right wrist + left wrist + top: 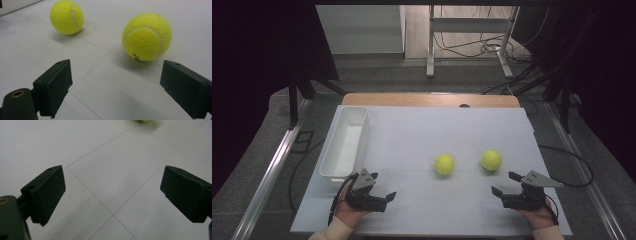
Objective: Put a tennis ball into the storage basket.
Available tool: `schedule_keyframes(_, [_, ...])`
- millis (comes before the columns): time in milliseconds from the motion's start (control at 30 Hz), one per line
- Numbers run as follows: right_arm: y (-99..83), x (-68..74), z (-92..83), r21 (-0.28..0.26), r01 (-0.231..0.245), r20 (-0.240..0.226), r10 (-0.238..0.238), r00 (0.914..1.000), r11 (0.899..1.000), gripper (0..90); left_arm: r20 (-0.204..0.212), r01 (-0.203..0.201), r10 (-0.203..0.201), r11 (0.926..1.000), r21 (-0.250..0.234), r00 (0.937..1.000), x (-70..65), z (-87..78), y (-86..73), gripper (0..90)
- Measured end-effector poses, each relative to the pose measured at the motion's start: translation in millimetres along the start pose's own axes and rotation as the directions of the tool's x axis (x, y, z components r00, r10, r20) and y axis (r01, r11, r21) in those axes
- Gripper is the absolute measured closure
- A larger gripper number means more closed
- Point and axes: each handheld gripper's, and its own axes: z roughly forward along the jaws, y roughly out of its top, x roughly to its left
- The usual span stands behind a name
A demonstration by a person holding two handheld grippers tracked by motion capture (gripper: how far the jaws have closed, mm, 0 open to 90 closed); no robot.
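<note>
High view shows a white table with a long white bin, nothing visible inside, along its left edge. Bare surface surrounds two tennis balls: the right ball lies just ahead of the right gripper, the left ball well apart from the left gripper. Both grippers' jaws stand apart, holding nothing.

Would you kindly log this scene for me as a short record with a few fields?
surface: white table top
left claw: open, empty, resting near the table's front edge
right claw: open, empty, facing the balls
near ball: yellow tennis ball just ahead of the right claw
far ball: yellow tennis ball, apart from the other
bin: white, long, at the table's left side
</note>
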Motion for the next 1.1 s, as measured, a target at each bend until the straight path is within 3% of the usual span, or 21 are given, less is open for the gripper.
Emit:
schedule_keyframes(433, [0.4, 1.3, 2.3, 0.014, 0.020, 0.006, -0.021, 0.9998, 1.000, 11.6, 0.004, -0.003, 0.003, 1.0000, -0.008, 1.0000, -0.8, 0.3, 3.9, 6.9])
schedule_keyframes(800, [0.3, 1.9, 3.3, 0.019, 0.018, 0.002, -0.018, 0.9998, 1.000, 12.2, 0.018, 0.009, -0.008, 0.9997, -0.023, 0.9998, -1.2, -1.0, 8.9, 6.8])
schedule_keyframes(1100, [0.9, 2.4, 4.1, 0.019, 0.011, 0.001, -0.011, 0.9999, 1.000, 12.3, 0.026, -0.005, 0.006, 0.9996, -0.028, 0.9996, -4.6, -0.1, 16.2, 6.8])
